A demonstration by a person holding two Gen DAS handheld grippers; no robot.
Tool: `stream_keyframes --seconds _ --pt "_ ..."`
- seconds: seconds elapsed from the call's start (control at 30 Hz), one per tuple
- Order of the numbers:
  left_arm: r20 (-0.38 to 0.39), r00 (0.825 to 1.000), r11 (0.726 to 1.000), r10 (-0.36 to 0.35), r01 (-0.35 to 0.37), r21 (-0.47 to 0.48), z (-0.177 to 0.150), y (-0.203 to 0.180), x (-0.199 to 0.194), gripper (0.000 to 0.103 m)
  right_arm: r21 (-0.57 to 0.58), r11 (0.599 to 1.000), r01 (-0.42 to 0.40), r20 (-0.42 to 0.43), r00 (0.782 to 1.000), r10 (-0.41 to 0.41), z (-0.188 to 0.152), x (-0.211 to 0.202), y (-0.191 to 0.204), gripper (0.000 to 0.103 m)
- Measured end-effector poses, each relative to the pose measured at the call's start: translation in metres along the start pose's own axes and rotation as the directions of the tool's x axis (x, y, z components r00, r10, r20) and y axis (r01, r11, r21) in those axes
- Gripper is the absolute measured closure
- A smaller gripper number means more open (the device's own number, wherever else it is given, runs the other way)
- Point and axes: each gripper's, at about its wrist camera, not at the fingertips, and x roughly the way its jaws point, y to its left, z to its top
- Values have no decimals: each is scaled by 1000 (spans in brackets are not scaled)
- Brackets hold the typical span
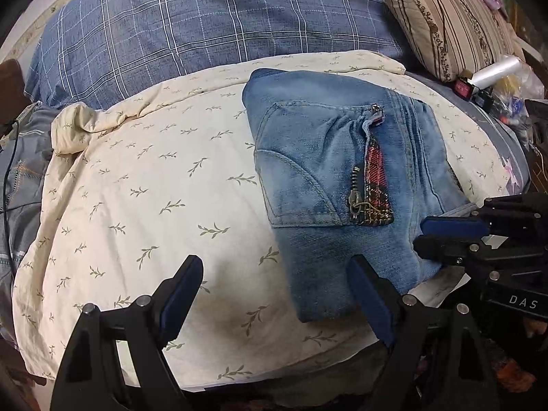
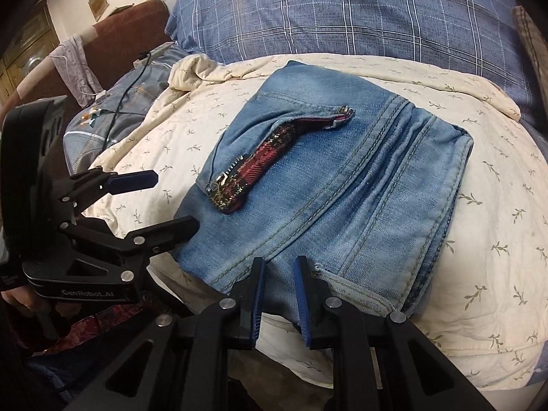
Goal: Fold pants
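The folded light-blue jeans (image 1: 325,157) (image 2: 342,178) lie flat on a cream leaf-print sheet (image 1: 137,188), pocket and open zip facing up. My left gripper (image 1: 275,267) (image 2: 174,202) stands wide open at the jeans' near left corner. One finger overlaps that corner, and only sheet shows between the fingers. My right gripper (image 2: 279,263) (image 1: 419,236) sits at the jeans' near edge beside a hem. Its jaws are almost together, with denim filling the narrow gap.
A blue plaid duvet (image 1: 205,27) rises behind the sheet. A striped pillow (image 1: 452,24) and small clutter (image 1: 493,82) sit at the far right. A grey blanket with a black cable (image 2: 126,96) lies to the left, by a brown chair back (image 2: 130,20).
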Motion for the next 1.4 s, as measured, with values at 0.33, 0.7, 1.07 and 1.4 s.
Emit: stream_keyframes --seconds 0.33,0.7,1.07,1.4 --pt "-6 1000 1000 -7 7 -12 -3 3 9 12 -8 1000 6 -3 1000 -6 0 4 1 82" --pt "-35 997 995 -70 68 -74 3 16 3 9 18 1000 -11 -2 1000 11 4 -5 -2 83" --pt "50 986 971 -160 166 -171 37 66 -19 9 222 968 -113 112 990 90 18 -50 -63 62" --pt "-6 942 926 -335 328 -188 56 78 37 9 431 870 -238 141 970 196 19 -37 -128 31"
